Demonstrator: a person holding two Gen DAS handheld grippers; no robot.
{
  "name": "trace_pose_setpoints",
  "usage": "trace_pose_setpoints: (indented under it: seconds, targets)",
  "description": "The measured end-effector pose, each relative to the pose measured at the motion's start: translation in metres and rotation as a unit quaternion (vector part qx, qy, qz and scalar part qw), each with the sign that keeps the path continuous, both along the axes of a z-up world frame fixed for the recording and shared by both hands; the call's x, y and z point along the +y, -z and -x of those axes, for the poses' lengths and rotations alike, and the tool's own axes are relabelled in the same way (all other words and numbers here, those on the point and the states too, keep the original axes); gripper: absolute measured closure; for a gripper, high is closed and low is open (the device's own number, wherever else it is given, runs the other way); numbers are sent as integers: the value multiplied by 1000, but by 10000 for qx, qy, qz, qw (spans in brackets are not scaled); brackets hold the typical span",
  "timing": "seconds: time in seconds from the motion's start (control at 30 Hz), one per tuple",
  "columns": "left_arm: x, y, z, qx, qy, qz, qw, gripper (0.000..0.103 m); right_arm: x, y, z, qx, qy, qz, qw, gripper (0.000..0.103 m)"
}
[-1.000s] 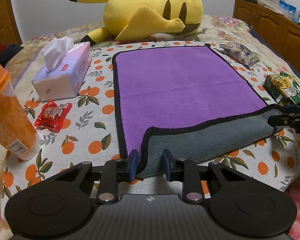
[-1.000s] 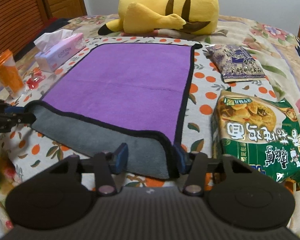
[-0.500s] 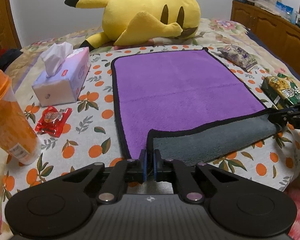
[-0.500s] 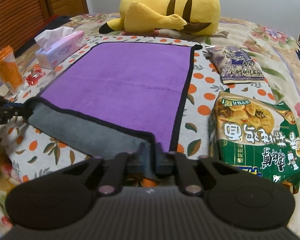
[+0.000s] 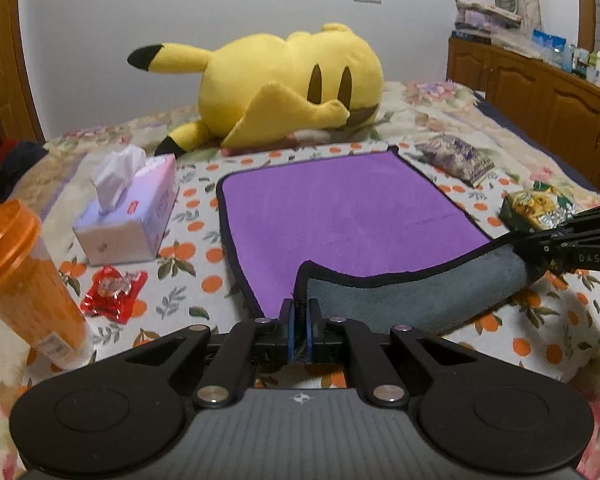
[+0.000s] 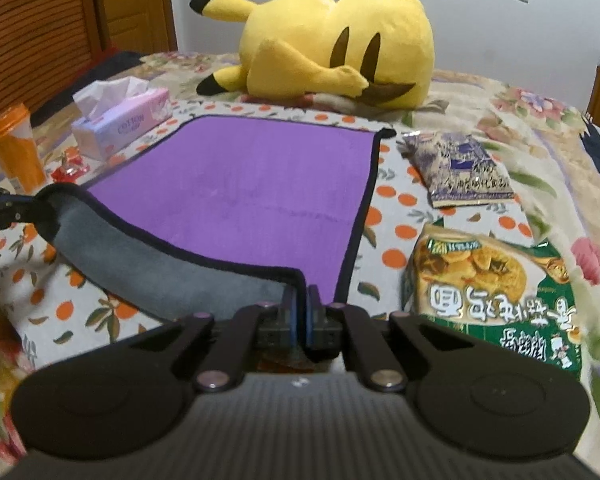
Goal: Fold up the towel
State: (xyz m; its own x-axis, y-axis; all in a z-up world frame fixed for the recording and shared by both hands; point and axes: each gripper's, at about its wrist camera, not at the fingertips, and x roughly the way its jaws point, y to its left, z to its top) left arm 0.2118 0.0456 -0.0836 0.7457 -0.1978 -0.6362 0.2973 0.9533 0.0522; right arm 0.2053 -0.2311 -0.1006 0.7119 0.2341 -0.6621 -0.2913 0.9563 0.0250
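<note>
My left tongs (image 5: 299,322) are clamped on the near left corner of the towel (image 5: 340,208), and my right tongs (image 6: 301,312) pinch its near right corner; both corners are raised off the bed (image 6: 540,128), so the near hem curls over and shows its grey underside. The rest of the towel lies flat, purple side up, its long axis running from me toward 12 o'clock, black-trimmed far edge stopping just short of the yellow plush (image 5: 292,84). At 10 o'clock of the left tongs sit a red candy wrapper (image 5: 114,290), an orange cup (image 5: 24,276) and a tissue box (image 5: 130,216), all apart from the towel's left edge. At 2 o'clock of the right tongs a green noodle packet (image 6: 488,296) lies near the right edge, with a purple snack bag (image 6: 460,168) beyond it. The purple field ahead is open
</note>
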Motion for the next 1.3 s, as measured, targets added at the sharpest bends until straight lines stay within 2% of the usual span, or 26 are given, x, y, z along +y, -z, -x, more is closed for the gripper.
trace_pose_setpoints:
  seconds: [0.63,1.3]
  targets:
    - [0,-13,-2,-379,-54,118,9992,97,-5,-12,1,-420,30,-193,9989,98]
    - [2,-26,-19,-643,7,182,9978,97,-3,-26,-16,-903,-116,39,9958,98]
